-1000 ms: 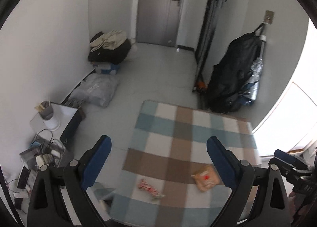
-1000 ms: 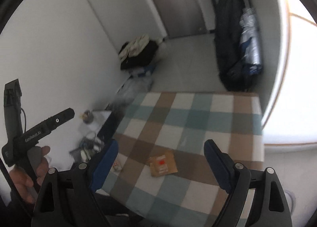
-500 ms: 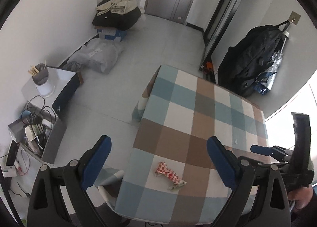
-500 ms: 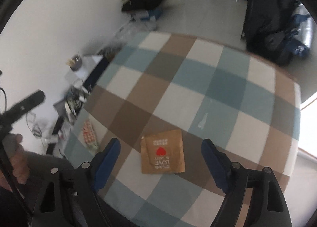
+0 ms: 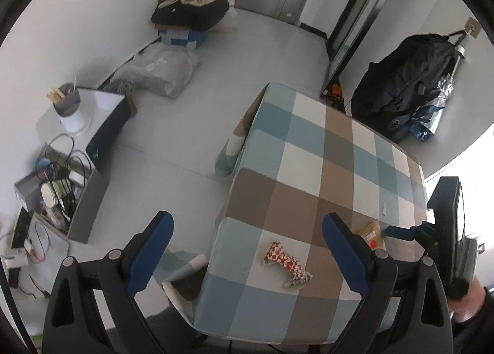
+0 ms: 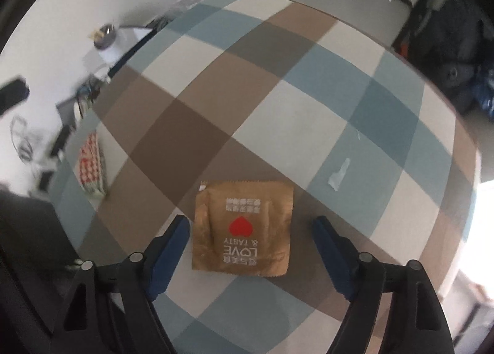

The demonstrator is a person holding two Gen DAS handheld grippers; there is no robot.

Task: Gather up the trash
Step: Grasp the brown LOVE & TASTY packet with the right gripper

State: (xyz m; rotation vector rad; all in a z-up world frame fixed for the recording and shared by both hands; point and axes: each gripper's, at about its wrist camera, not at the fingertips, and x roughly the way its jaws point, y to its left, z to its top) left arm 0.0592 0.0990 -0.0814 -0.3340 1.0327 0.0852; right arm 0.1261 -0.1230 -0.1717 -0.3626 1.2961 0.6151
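A brown foil packet (image 6: 244,227) with a red heart lies flat on the checked tablecloth (image 6: 278,76). My right gripper (image 6: 251,221) points down at it. Its jaws are closing with the packet between them, and the pads (image 6: 176,236) stand clear of its edges. A crumpled red-and-white checked wrapper (image 5: 287,264) lies near the table's front left corner. My left gripper (image 5: 247,216) hovers open above that corner, holding nothing. The left wrist view also shows the packet (image 5: 372,235) next to a right fingertip (image 5: 398,232). A small clear scrap (image 6: 339,173) lies further right.
The table (image 5: 308,150) drops off to grey floor on the left. By the left wall stand an open box of cables and cups (image 5: 58,196) and a white box with a utensil cup (image 5: 69,107). A black bag (image 5: 401,88) hangs at the right wall.
The right gripper has dropped and tipped down over the brown packet, which now lies between its fingers. The left gripper has sunk a little toward the table corner with the red wrapper.
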